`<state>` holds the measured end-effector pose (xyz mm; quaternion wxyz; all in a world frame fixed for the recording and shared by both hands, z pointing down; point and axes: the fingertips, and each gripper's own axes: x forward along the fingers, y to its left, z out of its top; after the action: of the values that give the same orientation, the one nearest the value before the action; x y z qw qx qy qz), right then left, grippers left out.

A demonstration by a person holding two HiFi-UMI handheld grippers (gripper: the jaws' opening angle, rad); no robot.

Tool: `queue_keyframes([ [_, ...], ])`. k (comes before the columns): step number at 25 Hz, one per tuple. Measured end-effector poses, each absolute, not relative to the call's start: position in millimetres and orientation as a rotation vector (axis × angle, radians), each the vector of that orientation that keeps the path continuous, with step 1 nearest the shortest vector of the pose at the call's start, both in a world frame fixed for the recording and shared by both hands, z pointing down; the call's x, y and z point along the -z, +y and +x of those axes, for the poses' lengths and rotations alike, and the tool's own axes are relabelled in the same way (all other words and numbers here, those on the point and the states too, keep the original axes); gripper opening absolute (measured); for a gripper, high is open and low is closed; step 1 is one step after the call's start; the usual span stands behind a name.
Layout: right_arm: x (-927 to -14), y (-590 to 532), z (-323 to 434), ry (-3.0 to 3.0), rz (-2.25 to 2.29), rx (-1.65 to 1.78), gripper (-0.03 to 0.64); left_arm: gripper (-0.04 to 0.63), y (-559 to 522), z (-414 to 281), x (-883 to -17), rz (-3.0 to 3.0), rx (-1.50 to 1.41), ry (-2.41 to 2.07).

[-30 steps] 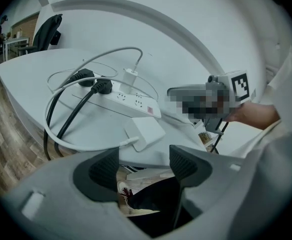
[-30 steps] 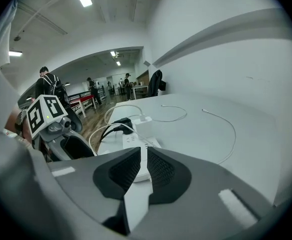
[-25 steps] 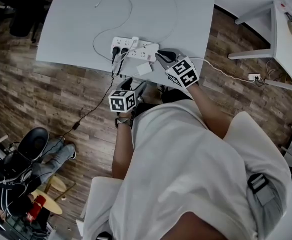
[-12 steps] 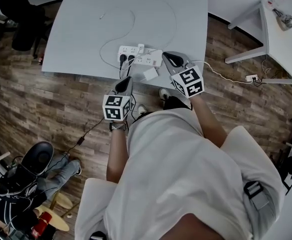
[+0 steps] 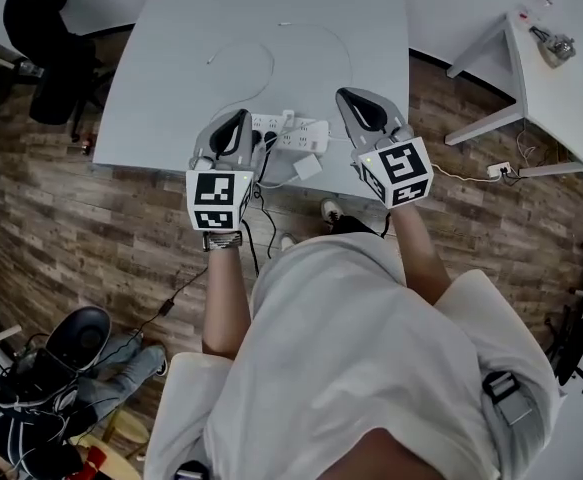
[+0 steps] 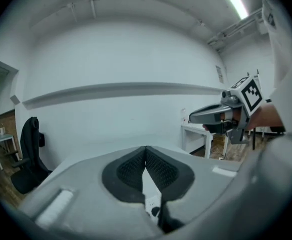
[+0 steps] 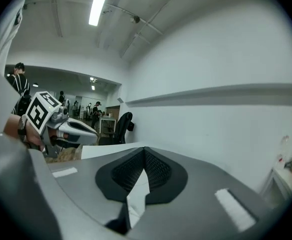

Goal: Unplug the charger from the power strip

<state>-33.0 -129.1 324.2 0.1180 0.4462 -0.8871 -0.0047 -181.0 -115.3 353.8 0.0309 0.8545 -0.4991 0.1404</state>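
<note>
Both grippers hang above the worktop's [image 5: 161, 88] near edge, pointing almost level; the left gripper [image 5: 239, 120] has its jaws pressed together on nothing, and the right gripper [image 5: 349, 96] looks the same, ribbed black pads meeting at the tip; neither touches the strip [image 5: 309, 134]. The charger [image 5: 308, 166], as I take the small white block to be, sits against the strip's near side, close to the worktop's edge; whether its pins are seated I cannot tell.

To do this well, I'd say spread one pair of jaws before coming down, pin the strip flat with the other gripper, pinch the charger across its flat sides and draw it straight out along its pins without rocking; the strip is a light, smooth plastic bar on a slick matt top and would likely slide or lift otherwise. A thin white cable [image 5: 268, 65] loops loosely behind; a black plug [image 5: 268, 140] and dark cords [image 5: 259, 203] sit nearby, worth keeping clear of.
</note>
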Motion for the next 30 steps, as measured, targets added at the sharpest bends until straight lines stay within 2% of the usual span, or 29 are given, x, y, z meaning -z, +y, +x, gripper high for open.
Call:
queue_keyframes([
  [5,-248,-135,-39,-2.618,1.354,0.256,0.002,0.005,-124,-186,-282,2.761,-0.337,-1.646],
  [13,-183,-141,-55,-2.733,1.395,0.323,0.002,0.005,-131,-187,-203,2.856,-0.157,-1.709],
  [30,-167,-145,-55,-2.732,1.481,0.368,0.002,0.005,-141,-182,-193,2.894,-0.159,-1.667],
])
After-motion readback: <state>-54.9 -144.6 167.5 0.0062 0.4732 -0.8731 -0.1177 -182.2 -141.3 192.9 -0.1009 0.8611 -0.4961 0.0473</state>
